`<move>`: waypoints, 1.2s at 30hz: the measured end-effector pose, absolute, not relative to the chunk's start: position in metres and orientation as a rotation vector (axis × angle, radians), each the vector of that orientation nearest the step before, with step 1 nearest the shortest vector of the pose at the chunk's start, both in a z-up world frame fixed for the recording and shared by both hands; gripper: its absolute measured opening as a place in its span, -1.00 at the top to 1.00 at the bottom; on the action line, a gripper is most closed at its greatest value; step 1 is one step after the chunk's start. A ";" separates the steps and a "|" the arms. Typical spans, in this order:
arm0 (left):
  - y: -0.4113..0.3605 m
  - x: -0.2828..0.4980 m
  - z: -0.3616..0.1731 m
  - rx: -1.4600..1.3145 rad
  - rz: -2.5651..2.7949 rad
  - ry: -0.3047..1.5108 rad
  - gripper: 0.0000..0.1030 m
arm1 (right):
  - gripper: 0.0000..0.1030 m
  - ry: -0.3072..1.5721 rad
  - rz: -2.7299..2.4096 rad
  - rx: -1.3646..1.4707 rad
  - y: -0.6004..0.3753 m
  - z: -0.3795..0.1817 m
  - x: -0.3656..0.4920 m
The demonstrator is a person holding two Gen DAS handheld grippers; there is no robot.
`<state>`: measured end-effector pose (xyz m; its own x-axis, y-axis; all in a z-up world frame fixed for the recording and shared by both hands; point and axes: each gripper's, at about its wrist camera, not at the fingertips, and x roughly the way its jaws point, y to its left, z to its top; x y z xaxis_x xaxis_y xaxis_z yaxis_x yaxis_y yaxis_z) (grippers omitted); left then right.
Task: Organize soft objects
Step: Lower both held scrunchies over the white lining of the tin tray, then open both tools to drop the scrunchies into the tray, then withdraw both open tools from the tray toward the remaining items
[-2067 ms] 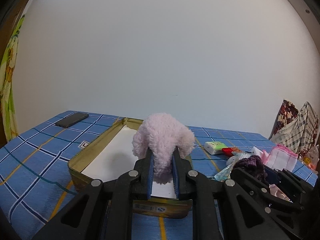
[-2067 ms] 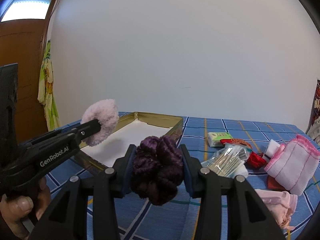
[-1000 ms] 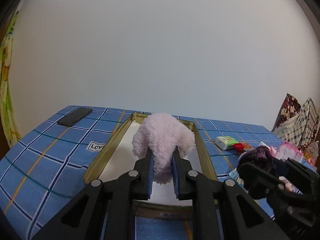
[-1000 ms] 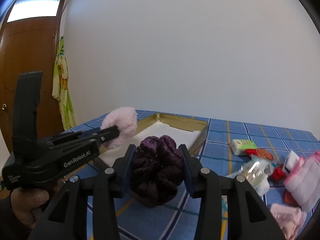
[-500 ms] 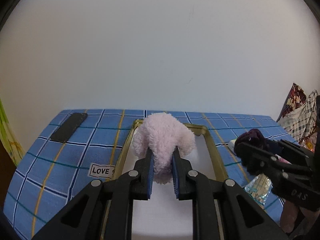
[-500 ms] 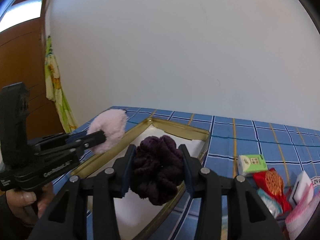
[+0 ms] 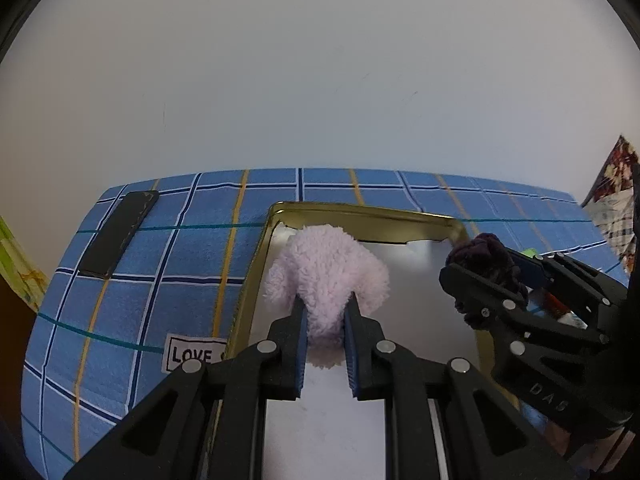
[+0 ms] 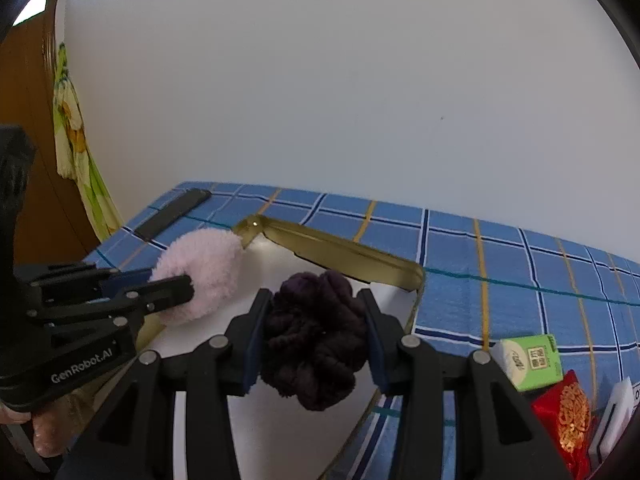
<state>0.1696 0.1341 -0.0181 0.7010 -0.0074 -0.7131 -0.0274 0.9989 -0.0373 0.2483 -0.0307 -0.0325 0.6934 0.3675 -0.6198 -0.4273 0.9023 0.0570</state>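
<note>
Both tools have moved forward over the gold tin tray (image 7: 362, 214). The left hand-held gripper (image 7: 325, 320) clenches a fluffy pink scrunchie (image 7: 326, 280); the right hand-held gripper (image 8: 314, 338) clenches a knobbly purple scrunchie (image 8: 314, 336) above the tray's white floor, on the blue checked desk (image 7: 160, 264).

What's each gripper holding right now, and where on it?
The left gripper pinches the pink fluffy scrunchie by its near lower part. The right gripper squeezes the dark purple scrunchie across its middle, side to side.
</note>
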 end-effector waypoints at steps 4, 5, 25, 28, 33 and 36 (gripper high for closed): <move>0.136 0.178 -0.023 -0.038 0.027 0.811 0.65 | 0.10 0.707 0.439 -0.118 -0.024 -0.045 0.260; 0.136 0.179 -0.023 -0.031 0.034 0.807 0.57 | 0.08 0.724 0.451 -0.114 -0.023 -0.048 0.264; 0.104 0.049 -0.017 -0.140 0.069 0.502 -0.49 | -0.82 0.544 0.413 0.089 -0.160 -0.014 0.132; 0.082 0.026 -0.026 -0.118 0.050 0.466 -0.50 | -0.84 0.495 0.353 0.101 -0.180 -0.016 0.088; 0.043 0.003 -0.034 -0.078 0.007 0.416 -0.51 | -0.92 0.407 0.173 0.101 -0.214 -0.023 0.027; 0.021 -0.004 -0.037 -0.046 -0.020 0.393 -0.53 | -0.95 0.402 0.095 0.077 -0.233 -0.031 0.005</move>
<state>-0.0044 0.0214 -0.0370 0.9234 -0.0286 -0.3828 0.0109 0.9988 -0.0483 0.0050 -0.2326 -0.0312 0.9160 0.1072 -0.3866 -0.0767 0.9927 0.0936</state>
